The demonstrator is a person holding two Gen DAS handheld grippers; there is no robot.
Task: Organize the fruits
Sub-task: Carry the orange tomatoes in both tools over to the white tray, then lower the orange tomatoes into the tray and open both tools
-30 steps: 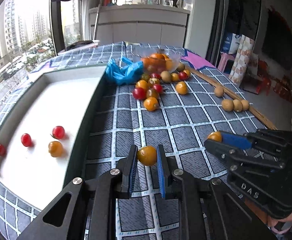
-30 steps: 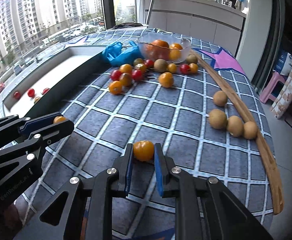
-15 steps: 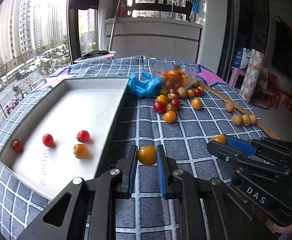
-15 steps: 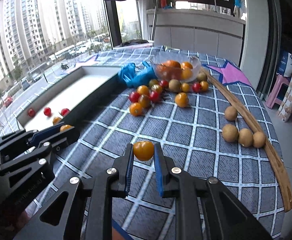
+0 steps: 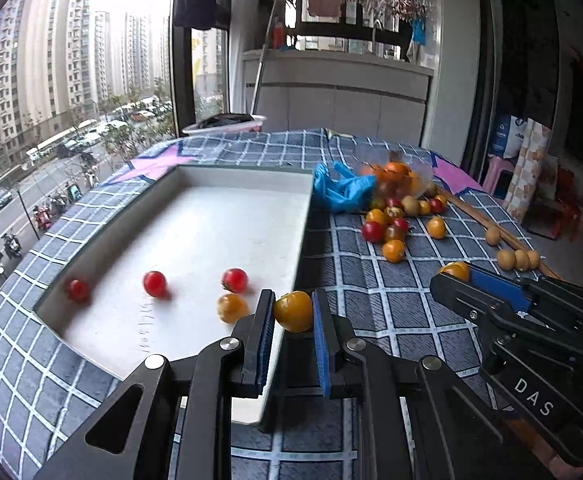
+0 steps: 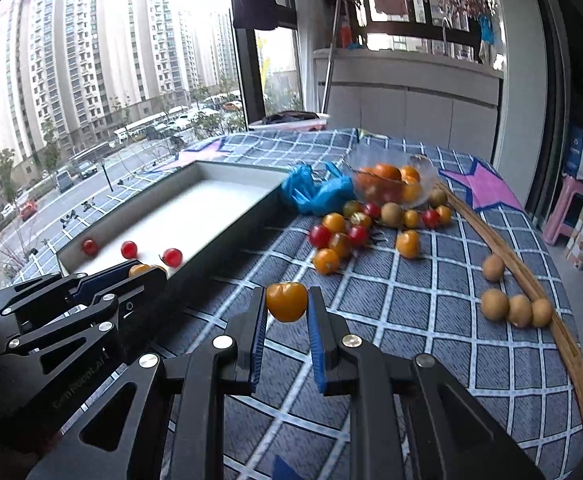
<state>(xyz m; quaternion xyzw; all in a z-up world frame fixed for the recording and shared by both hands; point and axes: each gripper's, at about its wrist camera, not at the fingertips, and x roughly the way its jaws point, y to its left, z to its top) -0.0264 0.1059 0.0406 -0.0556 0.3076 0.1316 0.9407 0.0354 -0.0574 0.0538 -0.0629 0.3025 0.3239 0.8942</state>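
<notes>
Left wrist view: the glass bowl point(image 5: 395, 178) at 1 o'clock is blurred; its contents merge into orange patches. The tray's point(image 5: 303, 240) near corner is hidden behind the left gripper's fingers point(image 5: 261, 340). Right wrist view: the wooden strip point(image 6: 547, 300) at 3 o'clock blurs at its far end.

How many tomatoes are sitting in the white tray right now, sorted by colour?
In the white tray:
Red tomatoes: 3
Orange tomatoes: 1
Total: 4
</notes>
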